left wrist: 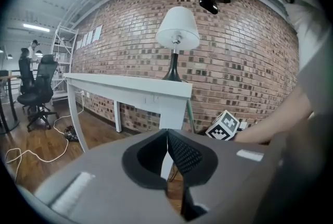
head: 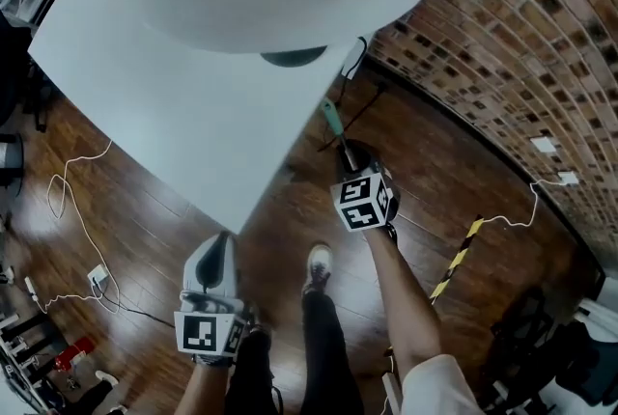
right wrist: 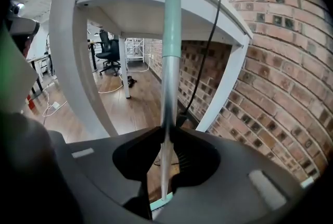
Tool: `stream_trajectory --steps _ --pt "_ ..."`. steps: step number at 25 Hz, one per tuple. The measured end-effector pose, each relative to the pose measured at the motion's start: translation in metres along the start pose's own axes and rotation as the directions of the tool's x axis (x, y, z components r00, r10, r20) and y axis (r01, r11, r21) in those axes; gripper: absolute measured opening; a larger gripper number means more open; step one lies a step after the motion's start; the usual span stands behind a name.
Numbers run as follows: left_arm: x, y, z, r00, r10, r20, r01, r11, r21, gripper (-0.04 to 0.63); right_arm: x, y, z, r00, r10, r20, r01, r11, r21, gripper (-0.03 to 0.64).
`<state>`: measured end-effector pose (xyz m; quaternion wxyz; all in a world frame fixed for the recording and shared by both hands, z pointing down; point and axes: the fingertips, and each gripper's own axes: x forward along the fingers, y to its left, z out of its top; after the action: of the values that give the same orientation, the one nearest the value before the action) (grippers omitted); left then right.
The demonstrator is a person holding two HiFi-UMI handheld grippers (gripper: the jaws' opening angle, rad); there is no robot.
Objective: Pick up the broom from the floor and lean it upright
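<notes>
Broom (right wrist: 170, 46) upright by the white table (right wrist: 70, 51)
Right gripper (right wrist: 165, 145) clamps its handle, which rises straight ahead of the jaws; left gripper (left wrist: 167, 151) is closed, empty (idle). The tip could snag the table edge above and twist loose.

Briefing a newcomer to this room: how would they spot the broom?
Find the white table by the brick wall. At its wall-side corner the right gripper holds the broom roughly upright. Unlike the black cable beside it, it is a silver pole with a mint-green top.
</notes>
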<state>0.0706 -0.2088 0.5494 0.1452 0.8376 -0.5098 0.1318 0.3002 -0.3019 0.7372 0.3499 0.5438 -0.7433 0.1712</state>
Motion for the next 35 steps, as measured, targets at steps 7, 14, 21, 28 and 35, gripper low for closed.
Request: stream_trajectory --steps 7,14,21,28,35 --pt "0.010 -0.002 -0.005 1.000 -0.011 -0.015 0.011 1.000 0.020 0.002 0.012 -0.008 0.014 1.000 0.003 0.002 -0.003 0.998 -0.057 0.098" --pt "0.007 0.001 -0.015 0.999 -0.028 -0.041 0.029 0.999 0.029 0.002 0.020 -0.014 0.013 0.999 -0.046 -0.008 0.044 0.989 -0.143 0.123" --pt "0.004 0.006 -0.021 0.997 -0.019 -0.072 0.021 0.999 0.040 0.002 0.025 -0.026 0.012 0.998 -0.064 -0.019 0.060 0.987 -0.150 0.129" --pt "0.009 0.007 -0.020 0.997 -0.019 -0.071 0.021 0.999 0.026 0.002 0.027 -0.033 0.013 0.997 -0.078 -0.026 0.073 0.984 -0.162 0.135" --pt "0.012 0.004 -0.022 0.997 -0.027 -0.067 0.029 0.999 0.024 0.002 0.026 -0.039 0.009 0.996 -0.087 -0.017 0.084 0.984 -0.156 0.140"
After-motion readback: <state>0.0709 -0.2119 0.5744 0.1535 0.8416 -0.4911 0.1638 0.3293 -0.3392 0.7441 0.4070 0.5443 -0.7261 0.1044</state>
